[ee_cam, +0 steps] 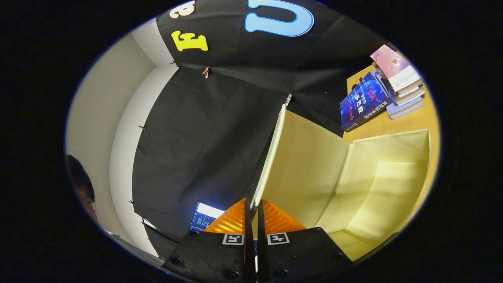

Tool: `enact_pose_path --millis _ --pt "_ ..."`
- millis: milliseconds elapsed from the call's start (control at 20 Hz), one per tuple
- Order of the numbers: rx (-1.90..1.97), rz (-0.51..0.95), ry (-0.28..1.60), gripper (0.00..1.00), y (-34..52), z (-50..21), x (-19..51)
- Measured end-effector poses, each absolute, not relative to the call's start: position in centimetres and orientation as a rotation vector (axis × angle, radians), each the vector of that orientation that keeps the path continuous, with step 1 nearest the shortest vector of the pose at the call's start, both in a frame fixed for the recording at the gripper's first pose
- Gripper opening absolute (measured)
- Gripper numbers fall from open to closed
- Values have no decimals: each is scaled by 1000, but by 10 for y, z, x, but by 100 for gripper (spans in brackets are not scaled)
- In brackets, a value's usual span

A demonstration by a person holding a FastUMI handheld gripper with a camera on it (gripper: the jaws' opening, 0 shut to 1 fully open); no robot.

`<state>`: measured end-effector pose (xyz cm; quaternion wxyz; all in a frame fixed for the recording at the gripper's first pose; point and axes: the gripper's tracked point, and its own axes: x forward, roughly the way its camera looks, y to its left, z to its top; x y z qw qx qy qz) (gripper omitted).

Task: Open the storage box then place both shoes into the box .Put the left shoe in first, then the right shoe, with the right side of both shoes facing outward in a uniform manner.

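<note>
A cream fabric storage box [387, 184] stands on the wooden table, and I look into its bare inside just beyond the fingers. Its lid [306, 165] is swung up and stands on edge between the box's inside and the black cloth wall. My gripper [254, 210] is shut on the lid's thin free edge, which runs straight out from between the two fingers, one finger on each face of the lid.
On the wooden table [393, 125] behind the box lie a blue book [363, 102] and a stack of books [401, 80]. A lit screen [204, 216] shows beside the fingers. A person's head [82, 188] is off to the side by the pale wall.
</note>
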<state>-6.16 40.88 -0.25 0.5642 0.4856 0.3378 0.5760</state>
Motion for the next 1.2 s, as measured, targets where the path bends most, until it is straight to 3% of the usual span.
enact_pose_path --millis 100,250,700,950,1200 --pt "1143 1350 812 7 427 -2 -66" --pt "1122 1341 831 16 446 -7 -64" --pt "1085 1302 832 81 446 -18 -56" --pt "971 1237 793 94 415 -36 -50" --pt "739 1057 784 95 359 -85 -41"
